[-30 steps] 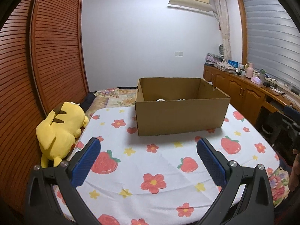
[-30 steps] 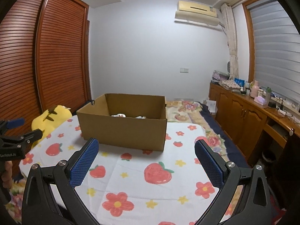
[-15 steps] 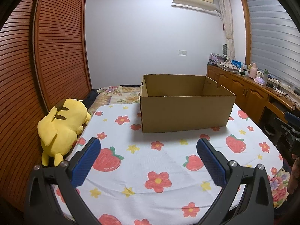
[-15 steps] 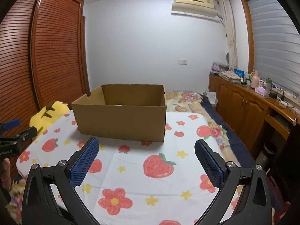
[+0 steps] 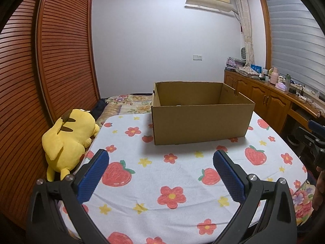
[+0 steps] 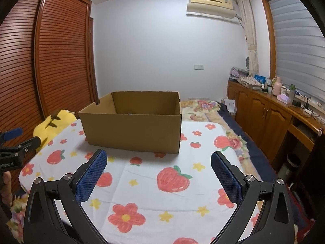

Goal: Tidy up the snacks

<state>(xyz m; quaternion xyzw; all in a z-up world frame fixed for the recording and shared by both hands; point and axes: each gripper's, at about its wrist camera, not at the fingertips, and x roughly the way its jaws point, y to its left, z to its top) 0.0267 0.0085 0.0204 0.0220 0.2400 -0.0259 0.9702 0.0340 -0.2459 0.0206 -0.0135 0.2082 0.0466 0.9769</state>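
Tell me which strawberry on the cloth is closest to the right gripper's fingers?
The big strawberry printed between the right gripper fingers; other strawberries sit farther off, near the cardboard box.

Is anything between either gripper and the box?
Nothing visible. Only bare tablecloth lies between the open left gripper and the box, and likewise ahead of the open right gripper. The plush sits off to the left.
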